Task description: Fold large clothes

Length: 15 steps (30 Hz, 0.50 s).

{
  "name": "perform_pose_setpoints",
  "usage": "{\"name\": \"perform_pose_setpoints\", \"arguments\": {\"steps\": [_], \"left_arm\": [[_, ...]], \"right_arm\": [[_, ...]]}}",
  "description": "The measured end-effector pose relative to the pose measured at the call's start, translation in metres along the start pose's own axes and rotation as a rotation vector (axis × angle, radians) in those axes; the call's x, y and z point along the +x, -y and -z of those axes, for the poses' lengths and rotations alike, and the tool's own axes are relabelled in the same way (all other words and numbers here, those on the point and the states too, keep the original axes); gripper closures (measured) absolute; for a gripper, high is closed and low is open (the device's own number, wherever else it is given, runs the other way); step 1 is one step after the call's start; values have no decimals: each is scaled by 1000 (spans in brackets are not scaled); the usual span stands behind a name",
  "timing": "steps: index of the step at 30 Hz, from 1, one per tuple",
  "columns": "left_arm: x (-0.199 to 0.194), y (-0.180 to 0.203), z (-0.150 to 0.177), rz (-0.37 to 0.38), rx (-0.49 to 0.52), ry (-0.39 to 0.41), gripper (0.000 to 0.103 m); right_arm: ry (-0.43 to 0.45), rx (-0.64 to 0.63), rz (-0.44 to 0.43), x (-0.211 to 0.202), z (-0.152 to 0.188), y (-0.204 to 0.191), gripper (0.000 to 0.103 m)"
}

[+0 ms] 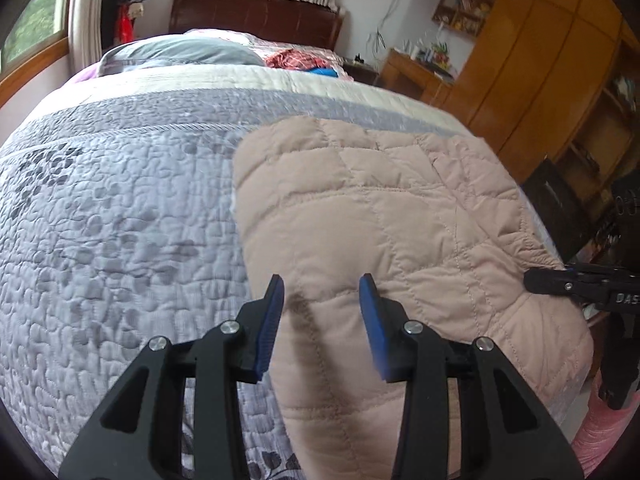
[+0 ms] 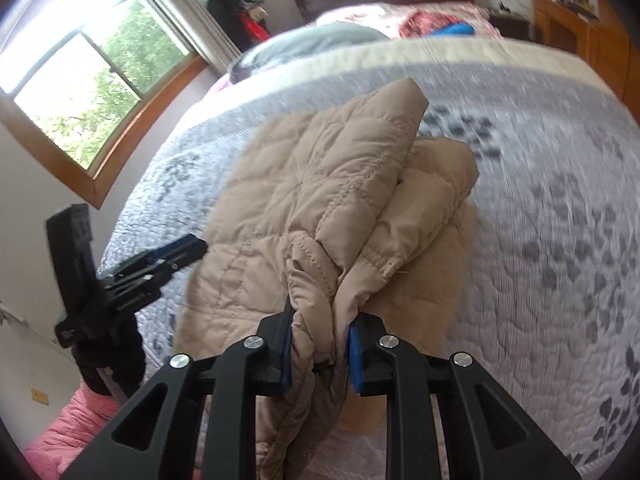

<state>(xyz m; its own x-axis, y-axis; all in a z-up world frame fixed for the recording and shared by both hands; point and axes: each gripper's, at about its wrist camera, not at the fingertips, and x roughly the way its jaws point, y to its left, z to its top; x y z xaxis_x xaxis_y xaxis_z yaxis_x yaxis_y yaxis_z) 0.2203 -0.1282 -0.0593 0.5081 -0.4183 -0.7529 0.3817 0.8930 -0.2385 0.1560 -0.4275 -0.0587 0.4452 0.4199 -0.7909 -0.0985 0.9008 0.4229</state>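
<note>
Beige quilted jacket (image 2: 320, 200) lies bunched on the bed's grey quilt (image 1: 120, 220); right gripper (image 2: 320, 344) clenches its hem, left gripper (image 1: 322, 312) hovers released above it.

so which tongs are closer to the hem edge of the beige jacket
Right. The right tongs are clamped on a bunched edge of the beige jacket. The left tongs are open, with jacket fabric between the pads but not squeezed.
</note>
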Motion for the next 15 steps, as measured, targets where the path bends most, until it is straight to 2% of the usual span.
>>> {"name": "perform_pose_setpoints", "arguments": {"steps": [3, 7, 15], "left_arm": [[10, 5, 7, -11, 32, -13, 63], [22, 8, 15, -18, 53, -26, 61], [42, 10, 25, -24, 64, -41, 61]], "right_arm": [[-31, 45, -16, 21, 11, 26, 80], [-46, 104, -85, 44, 26, 53, 77], [-31, 104, -99, 67, 38, 66, 76]]}}
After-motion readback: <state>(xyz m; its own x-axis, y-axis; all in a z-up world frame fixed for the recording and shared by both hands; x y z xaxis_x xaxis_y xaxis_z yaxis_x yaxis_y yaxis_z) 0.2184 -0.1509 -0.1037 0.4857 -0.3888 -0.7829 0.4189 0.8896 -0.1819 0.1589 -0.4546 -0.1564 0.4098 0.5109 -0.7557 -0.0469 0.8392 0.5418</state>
